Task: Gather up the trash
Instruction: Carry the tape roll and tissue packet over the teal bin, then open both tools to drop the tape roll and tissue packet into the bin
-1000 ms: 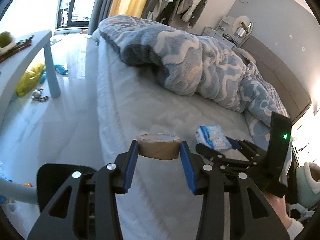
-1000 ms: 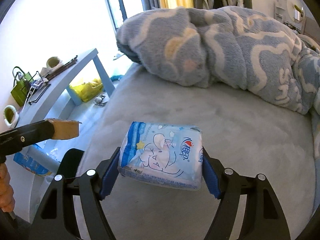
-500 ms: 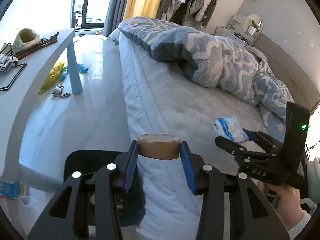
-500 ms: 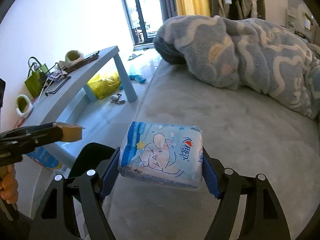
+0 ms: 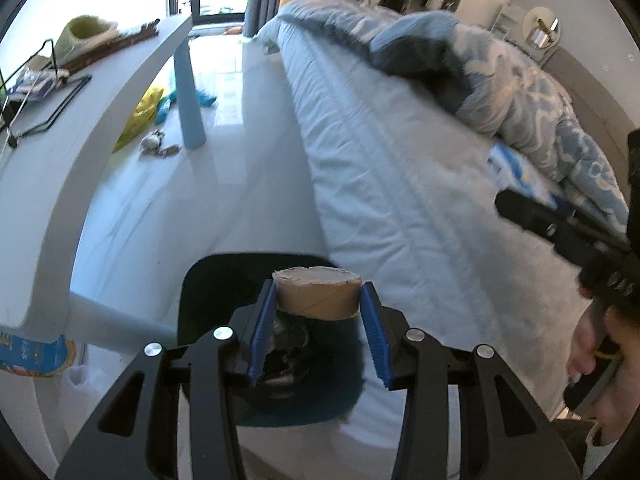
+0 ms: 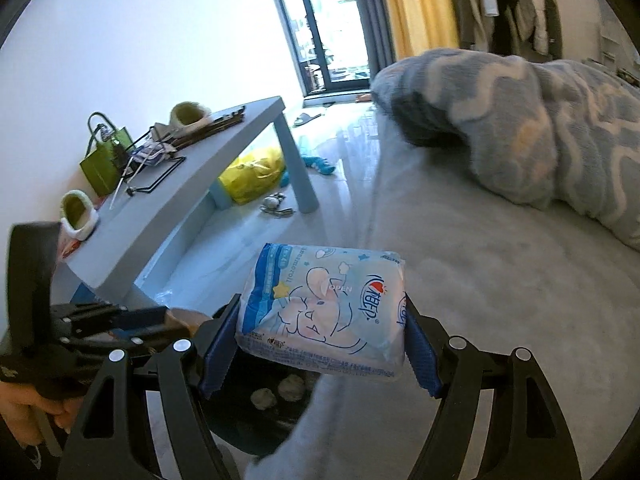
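Item 1, left gripper [image 5: 318, 334]: jaws pinching a cardboard tube [image 5: 317, 294] across its sides, open end facing up and away. The tube hangs directly over the mouth of a dark bin [image 5: 224, 280] that stands on the floor against the bed [image 5: 400, 184] edge, at 6 o'clock in the left wrist view.

Item 2, right gripper [image 6: 320, 344]: jaws clamped on the two short ends of a blue-and-white soft pack [image 6: 324, 308], printed face up. It sits over the bed edge, with the bin [image 6: 276, 408] just below at 6 o'clock; a few crumpled wads [image 6: 276, 392] already lie inside.

Item 3, surroundings: pale desk [image 5: 100, 92] at 9 to 11 o'clock, patterned quilt [image 5: 520, 88] at 1 o'clock on the bed, yellow bag [image 6: 252, 172] on the floor under the desk.

Step in hand, as judged: carrying both collected pieces to the bin; collection off the bed looks done for these two.

Next move calls for: spreading the left jaws so the tube falls in, as it appears well centred. The right gripper likely needs to travel toward 7 o'clock, clear of the mattress edge, before its jaws let go, and to stay clear of the left gripper close beside it.
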The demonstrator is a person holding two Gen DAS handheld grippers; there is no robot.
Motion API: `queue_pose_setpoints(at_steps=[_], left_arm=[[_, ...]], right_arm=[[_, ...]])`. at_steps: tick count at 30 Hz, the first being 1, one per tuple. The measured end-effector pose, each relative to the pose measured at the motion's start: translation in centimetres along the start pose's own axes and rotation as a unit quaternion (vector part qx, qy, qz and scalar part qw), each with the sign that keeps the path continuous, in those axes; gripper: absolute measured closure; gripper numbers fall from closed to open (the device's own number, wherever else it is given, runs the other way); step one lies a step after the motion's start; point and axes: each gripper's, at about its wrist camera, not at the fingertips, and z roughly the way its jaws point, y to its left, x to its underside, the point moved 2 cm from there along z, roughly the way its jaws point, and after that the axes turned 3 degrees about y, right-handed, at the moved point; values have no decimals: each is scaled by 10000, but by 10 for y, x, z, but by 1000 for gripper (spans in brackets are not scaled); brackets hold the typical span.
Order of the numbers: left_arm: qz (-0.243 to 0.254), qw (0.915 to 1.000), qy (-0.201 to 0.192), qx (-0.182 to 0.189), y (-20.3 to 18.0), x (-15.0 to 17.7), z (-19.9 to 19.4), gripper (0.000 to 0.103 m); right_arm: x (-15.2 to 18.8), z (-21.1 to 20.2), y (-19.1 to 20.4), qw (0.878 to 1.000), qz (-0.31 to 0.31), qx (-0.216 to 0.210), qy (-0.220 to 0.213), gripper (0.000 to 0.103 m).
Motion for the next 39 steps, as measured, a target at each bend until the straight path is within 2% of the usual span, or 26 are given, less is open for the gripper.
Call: queue_pose_setpoints(at_steps=[11, 15, 16, 26, 39], left_arm=[[-128, 9983, 555, -102, 41, 22, 17, 57], [-216, 9982, 566, -36, 53, 24, 14, 44], [-231, 9982, 558, -30, 54, 25, 12, 44], [-409, 9988, 256, -18, 79, 24, -10, 44], [-402, 9977, -513, 174, 78, 11, -52, 52]], right_arm=[[-4, 35, 46, 9992, -233, -250, 211, 28], [-2, 49, 59, 9986, -307, -291, 327, 28], [-2, 51, 61, 9984, -321, -297, 350, 28], [9, 90, 81, 9954, -482, -242, 796, 28], [33, 129, 97, 9860, -758, -104, 1479, 28]])
